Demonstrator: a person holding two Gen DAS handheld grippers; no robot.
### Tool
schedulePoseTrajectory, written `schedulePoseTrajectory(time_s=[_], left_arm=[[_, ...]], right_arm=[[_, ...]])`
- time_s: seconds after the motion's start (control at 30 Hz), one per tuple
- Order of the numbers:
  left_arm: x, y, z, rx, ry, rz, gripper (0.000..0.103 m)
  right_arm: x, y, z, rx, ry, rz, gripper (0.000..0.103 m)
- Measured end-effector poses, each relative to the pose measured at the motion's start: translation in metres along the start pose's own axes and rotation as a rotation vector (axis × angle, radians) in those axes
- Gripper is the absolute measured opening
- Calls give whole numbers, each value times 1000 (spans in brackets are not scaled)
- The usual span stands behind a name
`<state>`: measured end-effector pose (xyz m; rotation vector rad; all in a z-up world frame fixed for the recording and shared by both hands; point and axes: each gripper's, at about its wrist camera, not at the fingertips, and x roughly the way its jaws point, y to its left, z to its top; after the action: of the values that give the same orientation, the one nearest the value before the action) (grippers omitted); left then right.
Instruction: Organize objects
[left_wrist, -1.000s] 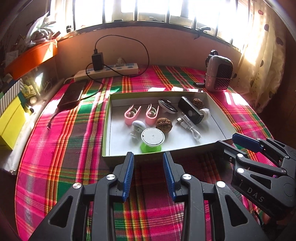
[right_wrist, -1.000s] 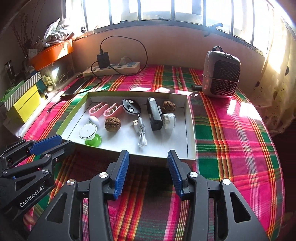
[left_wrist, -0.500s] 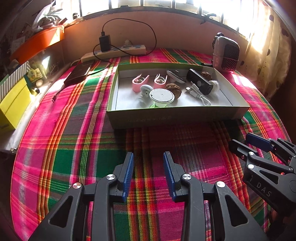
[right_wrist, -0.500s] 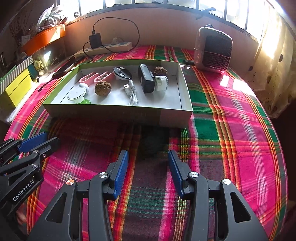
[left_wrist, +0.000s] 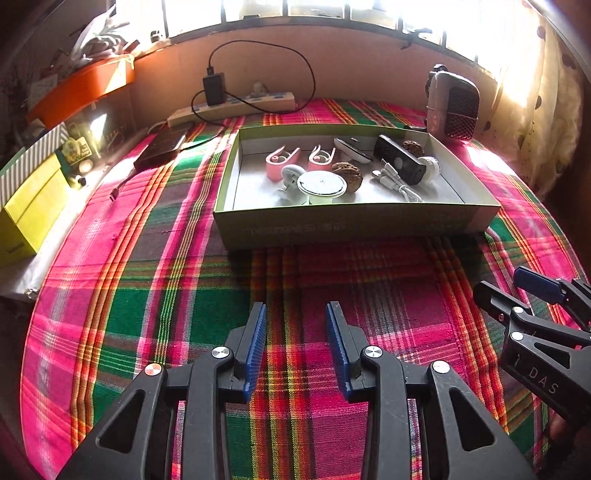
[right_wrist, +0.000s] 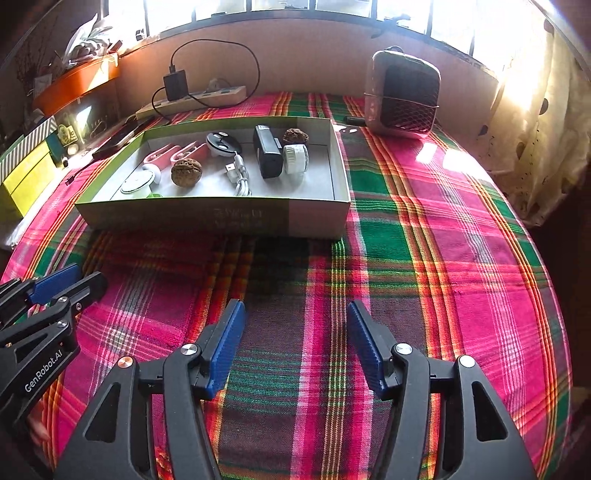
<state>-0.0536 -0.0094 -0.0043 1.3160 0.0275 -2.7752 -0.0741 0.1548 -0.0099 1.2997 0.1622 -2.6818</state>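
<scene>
A shallow green-sided box (left_wrist: 354, 221) (right_wrist: 207, 218) stands on the plaid cloth and holds two pink clips (left_wrist: 280, 158), a white round disc (left_wrist: 321, 183), a walnut (right_wrist: 186, 171), a white cable (right_wrist: 240, 177), a black device (right_wrist: 266, 155) and a white cap (right_wrist: 295, 158). My left gripper (left_wrist: 295, 314) is open and empty, low over the cloth in front of the box. My right gripper (right_wrist: 295, 314) is open and empty, also in front of the box. Each shows at the edge of the other's view.
A small heater (right_wrist: 402, 98) stands behind the box on the right. A power strip with charger (left_wrist: 232, 103) and a dark phone (left_wrist: 162, 147) lie at the back left. Yellow boxes (left_wrist: 29, 206) and an orange tray (left_wrist: 81, 88) line the left side.
Both grippers have pulled back from the box and dropped lower; the box now looks farther away. Both stay open and empty. The box contents have not moved.
</scene>
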Motion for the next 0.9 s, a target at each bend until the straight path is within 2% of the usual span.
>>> schedulePoseTrajectory(time_s=[0.2,0.9], left_arm=[[1,-1,0,3,1,3,31],[2,-1,0,-9,2,14,31]], right_arm=[[2,-3,0,17,7,1,64],[3,-4,1,19,8,2,66]])
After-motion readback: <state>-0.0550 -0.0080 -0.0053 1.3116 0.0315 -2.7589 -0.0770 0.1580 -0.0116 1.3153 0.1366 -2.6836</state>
